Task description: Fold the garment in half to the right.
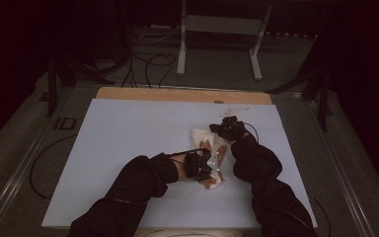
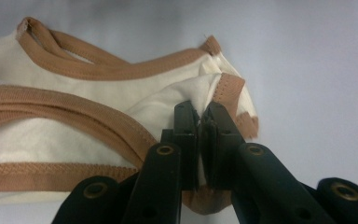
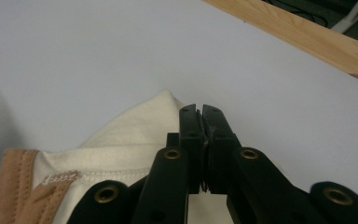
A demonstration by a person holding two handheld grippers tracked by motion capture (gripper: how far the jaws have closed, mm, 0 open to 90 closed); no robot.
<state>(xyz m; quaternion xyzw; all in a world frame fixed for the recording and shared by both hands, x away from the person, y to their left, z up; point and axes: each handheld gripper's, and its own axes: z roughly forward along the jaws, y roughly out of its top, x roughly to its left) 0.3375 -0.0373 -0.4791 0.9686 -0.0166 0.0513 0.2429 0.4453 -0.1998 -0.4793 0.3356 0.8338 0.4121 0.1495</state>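
Cream garment (image 2: 121,98) pinched between left gripper (image 2: 200,116) fingers, right gripper (image 3: 201,112) likewise

Soft matt cream cloth garment (image 2: 74,135) with ribbed tan trim lies on smooth white sheet (image 1: 123,148) over wood board (image 1: 177,95).

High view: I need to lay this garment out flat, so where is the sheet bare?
Left half of the pale sheet, up to the wooden strip, is bare. Crowded at centre-right: cream tan-trimmed garment, left gripper, right gripper.
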